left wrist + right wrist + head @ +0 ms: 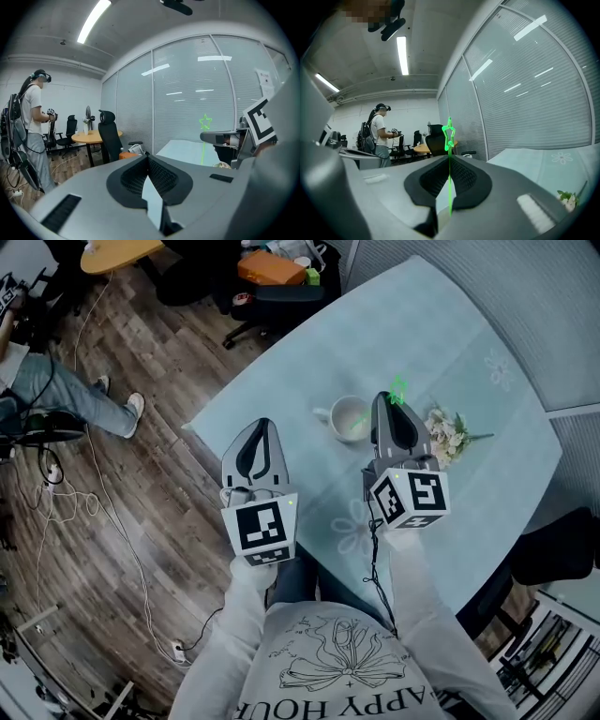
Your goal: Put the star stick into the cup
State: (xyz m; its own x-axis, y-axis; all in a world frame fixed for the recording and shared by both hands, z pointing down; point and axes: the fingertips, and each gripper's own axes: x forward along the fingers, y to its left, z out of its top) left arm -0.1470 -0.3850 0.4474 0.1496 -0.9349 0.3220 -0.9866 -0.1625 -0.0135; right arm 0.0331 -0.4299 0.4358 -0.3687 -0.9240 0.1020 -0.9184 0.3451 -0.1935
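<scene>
Right hand-held gripper pinches the green star stick upright, cup at its 9 o'clock. Left hand-held gripper is pressed together, empty.

The person wears a white long-sleeved top with a line-drawn flower. The left gripper and right gripper are grey, with black ribbed pads, marker cubes and a black cable.

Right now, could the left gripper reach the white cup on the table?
Probably yes: only bare table lies between the left gripper and the cup; the right gripper, holding the star stick, sits on the cup's far side.
</scene>
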